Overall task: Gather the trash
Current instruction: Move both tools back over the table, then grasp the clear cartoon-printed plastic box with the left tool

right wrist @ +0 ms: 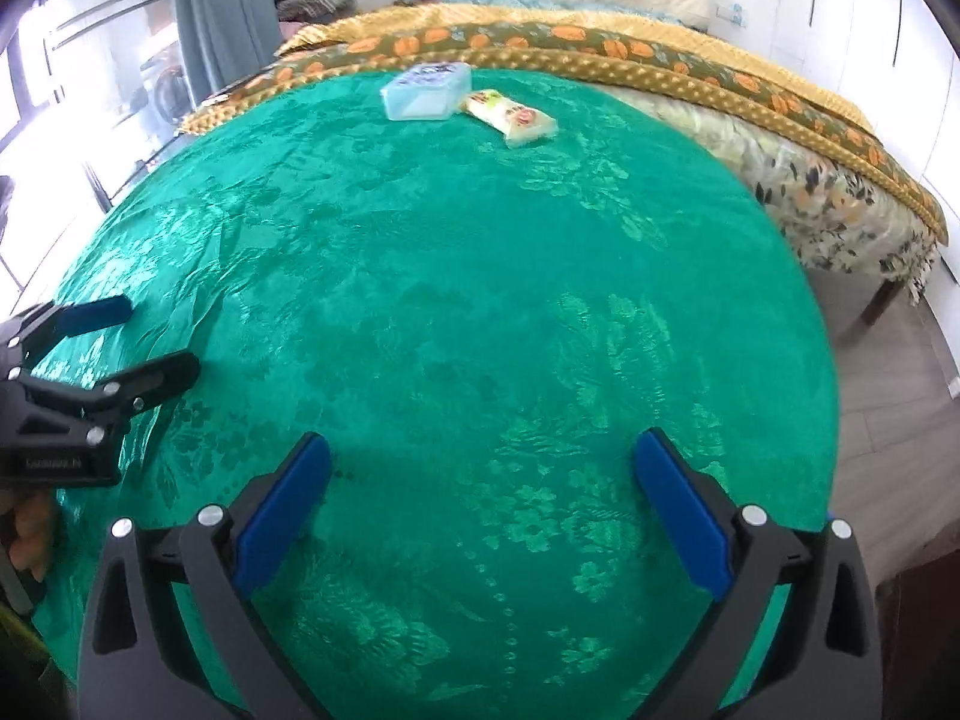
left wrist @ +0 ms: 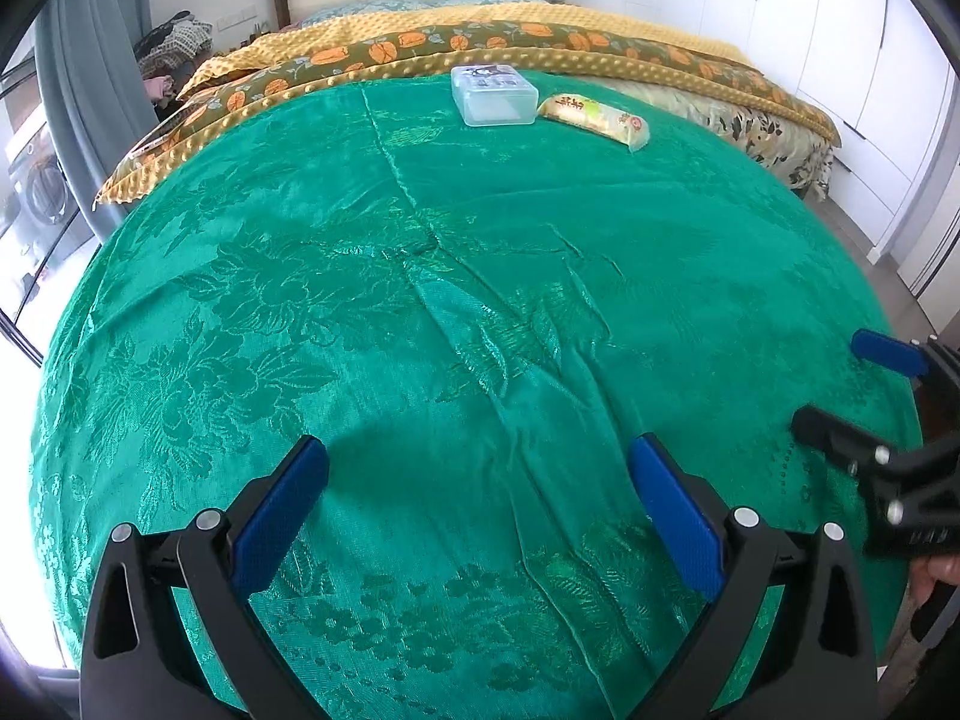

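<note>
Over the near edge of the green cloth [left wrist: 420,300], left gripper [left wrist: 480,504] & right gripper [right wrist: 483,501] both hover spread wide, nothing between the pads. I judge the task is at its start: no item taken yet. At the far side lie 1 clear plastic box [left wrist: 495,95] & 1 snack wrapper [left wrist: 594,119], just beside each other. Next move probably needs a long reach fwd, approx. to the wrapper, jaws kept wide.
</note>
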`<action>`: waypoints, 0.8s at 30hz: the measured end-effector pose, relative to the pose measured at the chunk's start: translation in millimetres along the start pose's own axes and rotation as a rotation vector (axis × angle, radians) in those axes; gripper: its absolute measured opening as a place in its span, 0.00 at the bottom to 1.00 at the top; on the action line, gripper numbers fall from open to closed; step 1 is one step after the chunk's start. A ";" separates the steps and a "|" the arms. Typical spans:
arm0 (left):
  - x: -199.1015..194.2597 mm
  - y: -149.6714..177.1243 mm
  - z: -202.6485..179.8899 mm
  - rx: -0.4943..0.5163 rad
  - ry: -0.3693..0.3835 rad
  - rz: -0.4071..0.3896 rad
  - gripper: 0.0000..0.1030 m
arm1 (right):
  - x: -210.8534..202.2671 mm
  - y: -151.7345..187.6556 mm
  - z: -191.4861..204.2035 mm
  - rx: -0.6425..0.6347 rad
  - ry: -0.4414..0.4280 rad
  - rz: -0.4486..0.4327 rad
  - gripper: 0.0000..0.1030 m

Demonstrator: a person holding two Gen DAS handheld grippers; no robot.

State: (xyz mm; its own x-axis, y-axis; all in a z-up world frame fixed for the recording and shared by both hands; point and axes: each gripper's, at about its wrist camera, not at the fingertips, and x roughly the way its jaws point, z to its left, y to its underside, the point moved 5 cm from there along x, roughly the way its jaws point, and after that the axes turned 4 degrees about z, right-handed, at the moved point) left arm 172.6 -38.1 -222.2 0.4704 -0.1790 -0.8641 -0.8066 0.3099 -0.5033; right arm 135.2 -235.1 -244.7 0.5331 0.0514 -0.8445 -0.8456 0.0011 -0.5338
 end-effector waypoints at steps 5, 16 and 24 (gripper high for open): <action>0.7 -1.1 0.4 0.001 -0.002 0.000 0.96 | 0.6 -27.0 -17.0 0.074 -0.004 -0.028 0.96; -30.9 -55.6 7.7 0.054 0.016 -0.052 0.96 | 21.5 -30.5 -5.4 -0.021 -0.007 -0.013 0.96; 32.2 -214.1 2.0 0.021 0.025 -0.116 0.96 | 21.9 -31.0 -5.7 -0.024 -0.002 -0.012 0.95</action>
State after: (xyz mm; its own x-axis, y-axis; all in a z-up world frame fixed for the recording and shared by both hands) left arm 361.2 -108.3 -142.2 0.5505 -0.2381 -0.8002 -0.7398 0.3050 -0.5997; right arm 173.2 -239.8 -246.9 0.5435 0.0531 -0.8377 -0.8381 -0.0226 -0.5451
